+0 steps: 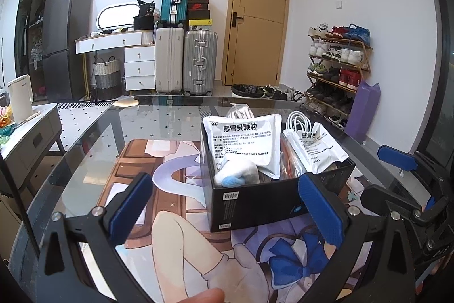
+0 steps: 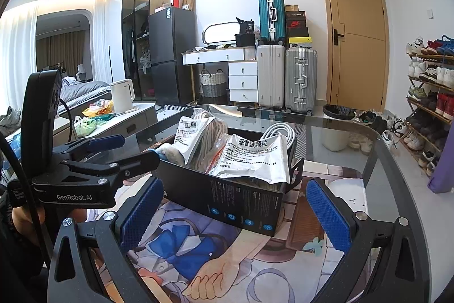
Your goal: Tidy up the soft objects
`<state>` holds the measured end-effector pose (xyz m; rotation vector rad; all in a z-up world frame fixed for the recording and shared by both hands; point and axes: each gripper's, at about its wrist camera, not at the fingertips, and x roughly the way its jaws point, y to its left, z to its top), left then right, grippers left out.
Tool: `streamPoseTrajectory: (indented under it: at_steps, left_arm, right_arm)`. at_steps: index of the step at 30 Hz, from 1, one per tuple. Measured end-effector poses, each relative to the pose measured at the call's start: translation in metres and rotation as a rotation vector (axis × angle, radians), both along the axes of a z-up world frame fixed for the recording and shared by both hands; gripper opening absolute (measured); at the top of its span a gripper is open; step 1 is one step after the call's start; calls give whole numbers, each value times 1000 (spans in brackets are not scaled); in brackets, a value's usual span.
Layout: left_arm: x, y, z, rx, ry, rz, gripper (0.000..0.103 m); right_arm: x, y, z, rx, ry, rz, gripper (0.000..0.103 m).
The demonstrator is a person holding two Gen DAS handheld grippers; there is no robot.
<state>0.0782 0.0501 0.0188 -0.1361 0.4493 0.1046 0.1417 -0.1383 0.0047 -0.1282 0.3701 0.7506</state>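
beside the black box [image 1: 255, 203] — both grippers [image 1: 224, 206] [image 2: 235, 212] agape, empty

Left wrist: low over the glass table [image 1: 85, 149], facing the black box [image 1: 255, 206] close ahead.
Right wrist: same box [image 2: 227, 200], seen from its right.
Shared: box, door [image 1: 258, 19], suitcases [image 1: 198, 61].

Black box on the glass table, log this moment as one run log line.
black box on mat: two white sachets, plush, white cable inside | left gripper open, empty | right gripper open, empty
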Motion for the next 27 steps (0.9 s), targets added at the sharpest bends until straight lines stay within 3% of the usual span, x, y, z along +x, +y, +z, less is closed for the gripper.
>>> streamPoseTrajectory:
  at_steps: [10, 27]
  left_arm:
    - [-3, 10, 8, -32, -31, 31, 103]
    - [0, 6, 9, 12, -28, 31, 103]
  right_arm:
    - [0, 1, -1, -1, -4, -1, 102]
    - [-1, 1, 0, -3, -6, 0, 102]
